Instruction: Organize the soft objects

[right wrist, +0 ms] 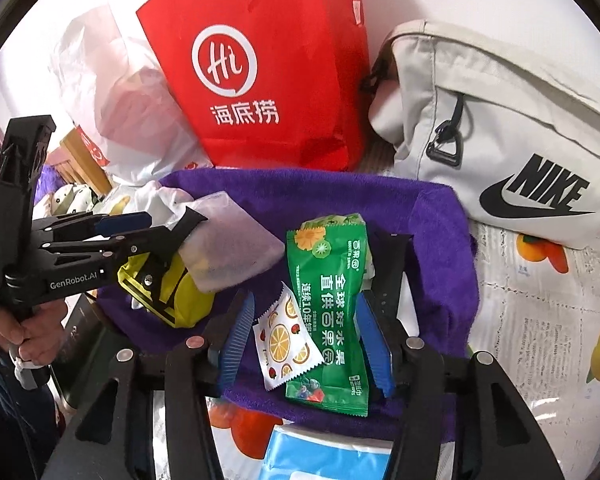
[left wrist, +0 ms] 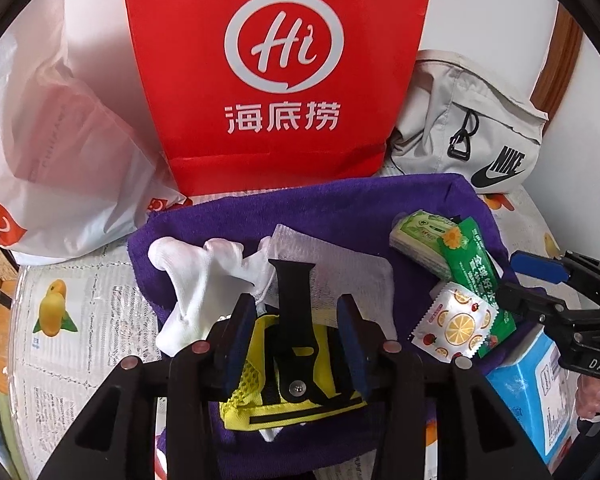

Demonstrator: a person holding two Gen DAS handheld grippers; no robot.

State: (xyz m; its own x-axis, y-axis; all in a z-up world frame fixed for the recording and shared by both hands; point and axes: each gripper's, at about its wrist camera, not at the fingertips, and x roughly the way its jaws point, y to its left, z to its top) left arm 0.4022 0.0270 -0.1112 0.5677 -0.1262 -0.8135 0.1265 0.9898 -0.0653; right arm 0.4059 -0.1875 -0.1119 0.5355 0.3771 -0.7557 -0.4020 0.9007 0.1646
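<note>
A purple towel (left wrist: pixel 340 204) (right wrist: pixel 340 196) lies spread on the table and carries the small items. My left gripper (left wrist: pixel 295 308) (right wrist: pixel 160 228) is open and straddles a yellow pouch (left wrist: pixel 260 364) (right wrist: pixel 180 304) whose black strap stands up between the pads. A white sock (left wrist: pixel 196 272) and a white mesh pouch (left wrist: pixel 340 272) (right wrist: pixel 228 240) lie just beyond it. My right gripper (right wrist: pixel 305 304) (left wrist: pixel 520 282) is open around a green snack packet (right wrist: pixel 332 300) (left wrist: pixel 476 276) and a fruit-print sachet (right wrist: pixel 284 340) (left wrist: pixel 456 324). A green tissue pack (left wrist: pixel 420 240) lies behind them.
A red paper bag (left wrist: pixel 276 80) (right wrist: pixel 268 80) stands behind the towel, with a white plastic bag (left wrist: pixel 60 152) to its left and a beige Nike bag (left wrist: pixel 480 128) (right wrist: pixel 500 140) to its right. A blue box (left wrist: pixel 528 392) (right wrist: pixel 324 456) sits at the towel's near edge. A fruit-print tablecloth (right wrist: pixel 540 320) covers the table.
</note>
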